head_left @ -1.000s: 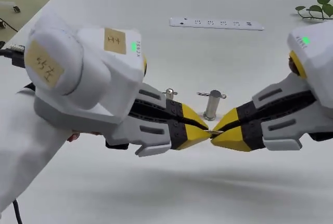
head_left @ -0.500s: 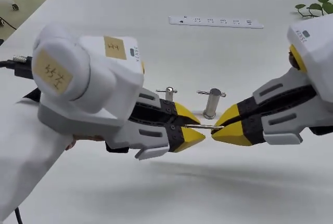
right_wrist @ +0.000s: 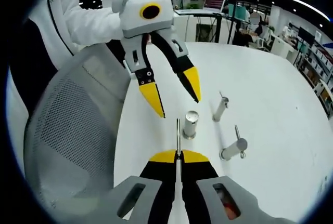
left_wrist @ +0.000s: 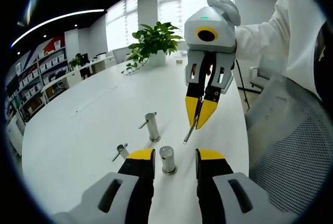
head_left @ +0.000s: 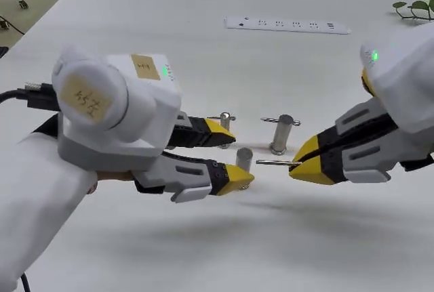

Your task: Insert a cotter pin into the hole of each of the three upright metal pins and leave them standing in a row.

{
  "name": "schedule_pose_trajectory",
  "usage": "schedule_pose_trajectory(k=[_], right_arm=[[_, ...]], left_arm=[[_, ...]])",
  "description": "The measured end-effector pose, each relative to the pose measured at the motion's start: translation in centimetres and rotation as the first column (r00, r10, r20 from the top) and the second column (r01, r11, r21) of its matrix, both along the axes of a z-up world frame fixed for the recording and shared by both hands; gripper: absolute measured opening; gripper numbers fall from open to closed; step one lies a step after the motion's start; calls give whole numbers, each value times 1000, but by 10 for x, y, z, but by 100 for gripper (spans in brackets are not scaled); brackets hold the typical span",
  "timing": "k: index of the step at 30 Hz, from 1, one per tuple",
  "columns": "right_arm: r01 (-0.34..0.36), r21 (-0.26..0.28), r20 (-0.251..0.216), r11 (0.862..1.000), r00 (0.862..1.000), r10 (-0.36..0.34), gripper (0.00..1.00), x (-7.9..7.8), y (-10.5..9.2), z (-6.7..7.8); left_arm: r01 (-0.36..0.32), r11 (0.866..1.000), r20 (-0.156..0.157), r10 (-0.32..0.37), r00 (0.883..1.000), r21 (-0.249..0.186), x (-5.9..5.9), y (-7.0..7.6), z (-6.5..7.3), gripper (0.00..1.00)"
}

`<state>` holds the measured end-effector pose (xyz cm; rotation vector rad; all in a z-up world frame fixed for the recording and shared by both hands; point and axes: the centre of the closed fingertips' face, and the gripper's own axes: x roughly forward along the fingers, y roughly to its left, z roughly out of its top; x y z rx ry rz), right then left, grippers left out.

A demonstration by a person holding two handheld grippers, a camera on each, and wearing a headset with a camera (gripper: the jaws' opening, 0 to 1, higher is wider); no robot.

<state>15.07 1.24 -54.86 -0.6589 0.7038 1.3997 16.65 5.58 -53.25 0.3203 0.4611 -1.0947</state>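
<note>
Looking down at a white workbench (head_left: 135,238), we see two yellow-tipped grippers facing each other from left and right. On the left, the left gripper (head_left: 239,156) has its jaws spread apart and grips nothing. A short bare metal pin (head_left: 243,159) stands upright on the bench just at its tips, in line with the gap between them and not touched by either. On the right, the right gripper (head_left: 299,163) has its jaws pressed together on one end of a thin cotter pin (head_left: 274,163). The cotter pin lies roughly level and points left at the top of the bare pin, its free end just short of it. Two more upright metal pins stand a little farther away — a smaller one (head_left: 225,121) to the left and a taller one (head_left: 281,134) to the right. Each already carries a cotter pin through its top. Well beyond them a white power strip (head_left: 287,25) lies flat on the bench, and green plant leaves (head_left: 415,7) show at the far right edge.
</note>
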Motion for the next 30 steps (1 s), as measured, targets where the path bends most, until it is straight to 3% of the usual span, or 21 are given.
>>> schedule_pose_trajectory(k=[14, 24, 30], right_arm=[[33, -24, -9, 999, 999, -33, 0, 16, -5, -13], [41, -30, -17, 999, 999, -42, 0, 21, -3, -18], [31, -34, -16, 999, 999, -31, 0, 20, -2, -19]], left_arm=[[34, 999, -17, -33, 999, 33, 14, -3, -16, 25], [67, 997, -38, -65, 997, 48, 14, -2, -22, 12], [74, 996, -39, -72, 997, 46, 15, -4, -23, 12]])
